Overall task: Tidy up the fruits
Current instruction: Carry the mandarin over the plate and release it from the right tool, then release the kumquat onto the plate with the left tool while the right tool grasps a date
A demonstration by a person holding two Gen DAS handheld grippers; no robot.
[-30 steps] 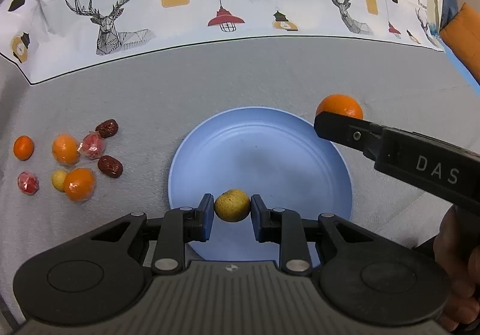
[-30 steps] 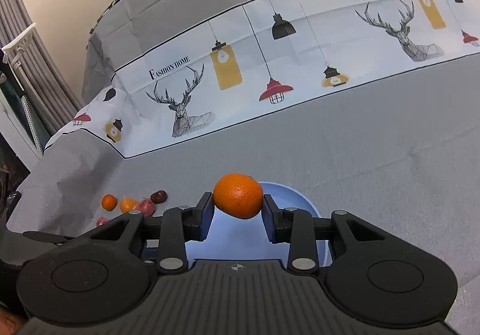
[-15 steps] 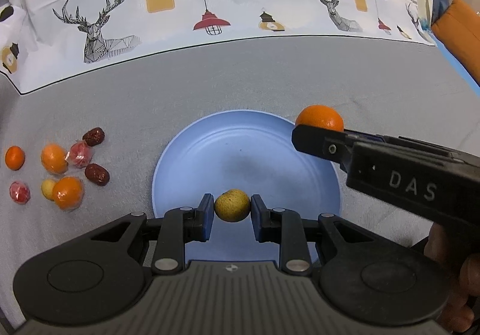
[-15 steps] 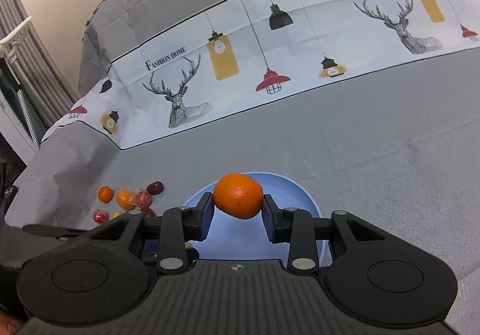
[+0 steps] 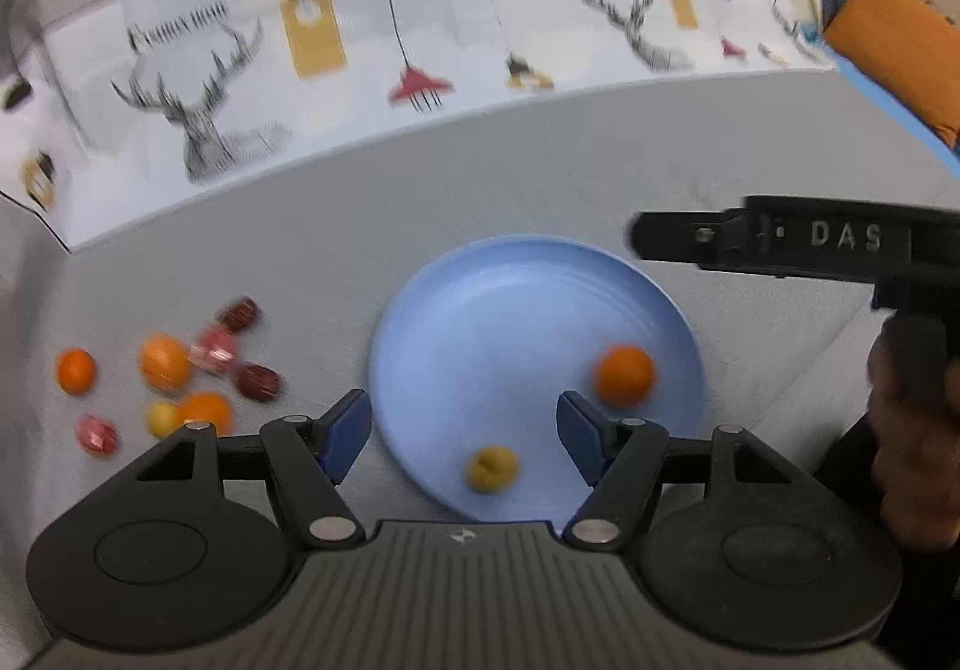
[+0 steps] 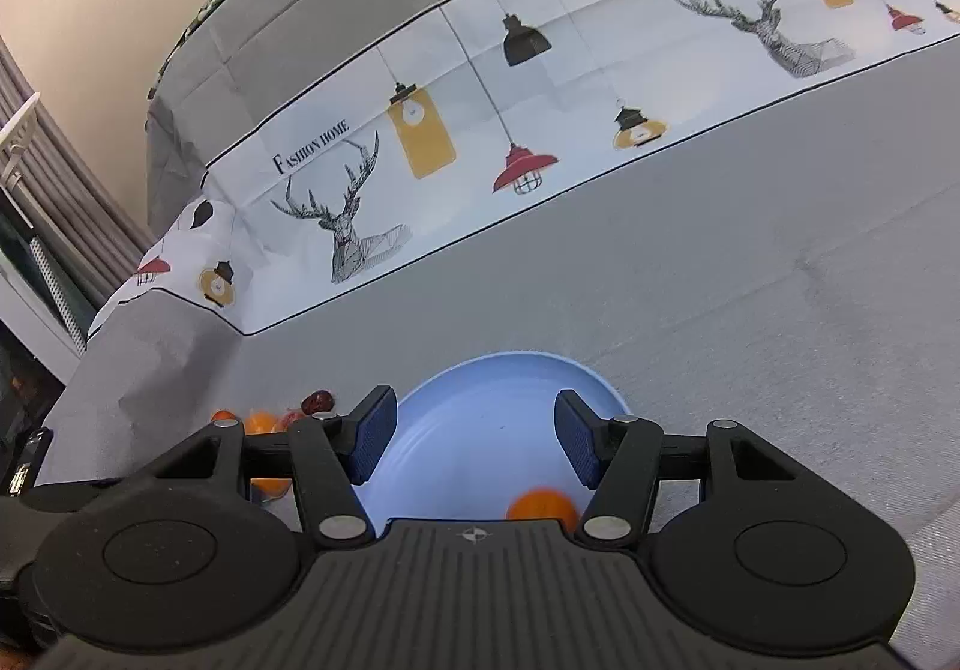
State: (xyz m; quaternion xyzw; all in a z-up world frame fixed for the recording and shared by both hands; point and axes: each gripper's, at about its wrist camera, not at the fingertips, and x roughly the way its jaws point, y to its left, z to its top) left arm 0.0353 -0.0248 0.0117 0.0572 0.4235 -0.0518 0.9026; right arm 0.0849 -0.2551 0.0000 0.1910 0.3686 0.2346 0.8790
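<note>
A: Left wrist view. What lies on the blue plate (image 5: pixel 480 298)?

B: Two fruits. An orange mandarin (image 5: pixel 624 376) sits on the plate's right side; a small yellow-green fruit (image 5: pixel 492 467) sits at the near rim. They are apart from each other.

A: And the left gripper (image 5: pixel 459 430)?

B: Its jaws stand wide apart and hold nothing. The yellow-green fruit lies between and below the blue pads (image 5: pixel 345 433), touching neither.

A: The right gripper (image 6: pixel 474 442)?

B: In its own view its jaws are likewise spread and empty, above the plate (image 6: pixel 474 400). The mandarin (image 6: pixel 540 505) shows blurred at the lower edge, partly hidden by the gripper body.

A: The other fruits?

B: A loose cluster (image 5: pixel 174 376) rests on the grey cloth (image 5: pixel 540 172), left of the plate: several orange pieces, a small yellow one, two dark red dates and two red wrapped pieces. None touches the plate.
</note>
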